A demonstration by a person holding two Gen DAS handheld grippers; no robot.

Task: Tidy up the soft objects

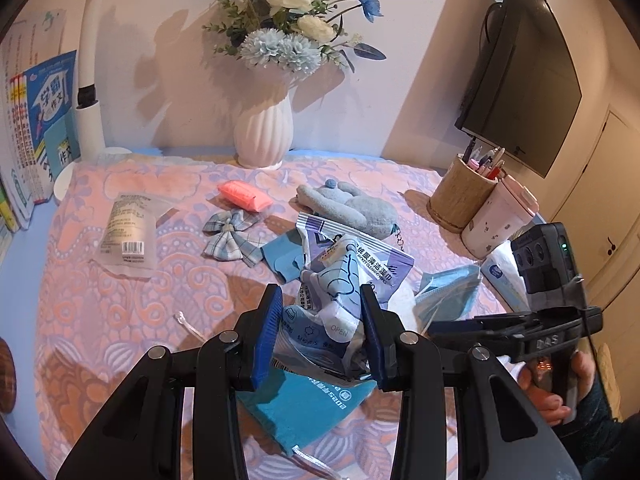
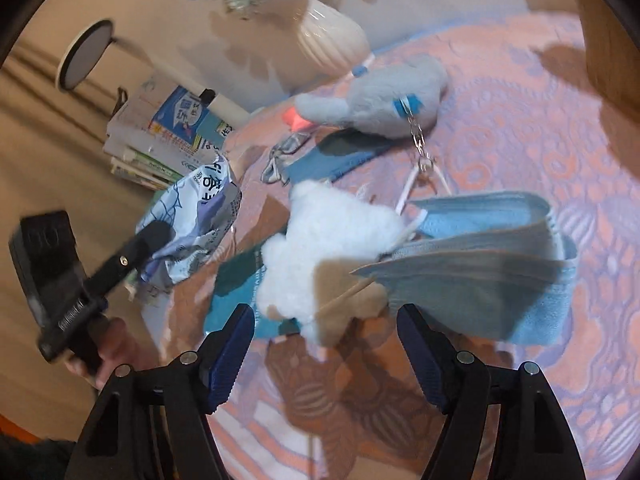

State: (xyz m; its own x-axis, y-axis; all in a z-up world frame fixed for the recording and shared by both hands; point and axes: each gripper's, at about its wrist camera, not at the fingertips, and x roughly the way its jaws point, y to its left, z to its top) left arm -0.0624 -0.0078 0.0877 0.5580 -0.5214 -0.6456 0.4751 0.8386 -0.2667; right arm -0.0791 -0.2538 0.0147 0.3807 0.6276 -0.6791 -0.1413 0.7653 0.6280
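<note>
Left wrist view: left gripper clamped on a crumpled wet-wipe packet, blue pads pressed into both sides, packet lifted above a teal pouch lying on the patterned cloth.
Right wrist view: right gripper with fingers spread wide, nothing between them, hovering just before a white fluffy toy.
Face masks: blue stack, just beside the white fluffy toy, on the cloth.
Grey plush: lying behind the packet, small chain at one end; also visible in the right wrist view.
Checked bow: flat on the cloth, left of the grey plush.
Pink block: behind the bow, near the white vase.
Clear sachet: flat on the cloth, well apart from the pile, toward the books.
Pen holder and cup: touching, at the right edge of the cloth.
Tissue pack: beside the cup, partly hidden by the right gripper's handle.
</note>
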